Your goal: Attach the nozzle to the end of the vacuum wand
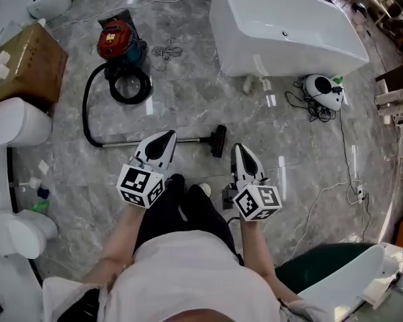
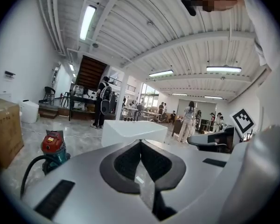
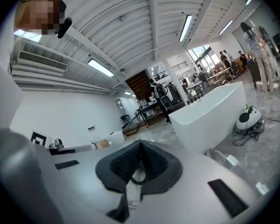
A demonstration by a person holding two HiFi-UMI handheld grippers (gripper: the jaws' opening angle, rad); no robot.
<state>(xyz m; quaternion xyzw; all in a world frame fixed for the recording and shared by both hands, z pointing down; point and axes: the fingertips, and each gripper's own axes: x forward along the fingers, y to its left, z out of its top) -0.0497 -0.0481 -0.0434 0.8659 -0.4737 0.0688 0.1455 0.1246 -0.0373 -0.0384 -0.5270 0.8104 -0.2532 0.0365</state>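
- Both claws are clenched with nothing in them. The left claw (image 1: pixel 164 138) and the right claw (image 1: pixel 240 150) are held up in front of the person, pointing roughly level and well clear of the floor (image 1: pixel 188 92).
- The vacuum wand (image 1: pixel 191 139) lies flat on the floor just ahead of the feet. The nozzle (image 1: pixel 219 141) sits crosswise at its right end and touches it. Whether the joint is fully seated cannot be told from up here.
- The nozzle seems already on, or at least lined up, so the step in hand is probably checking the fit.
- To do it well, bring both claws down and release them before reaching in. Grip the wand tube close to its free end with the left claw, and take the nozzle's neck, not its wide head, with the right.
- Keep the neck in line with the tube and push straight along it. A tilted push would likely jam or skid the wand.
- The hose (image 1: pixel 87 106) loops back to the canister (image 1: pixel 117 42), so holding the wand firmly should keep it from dragging sideways.
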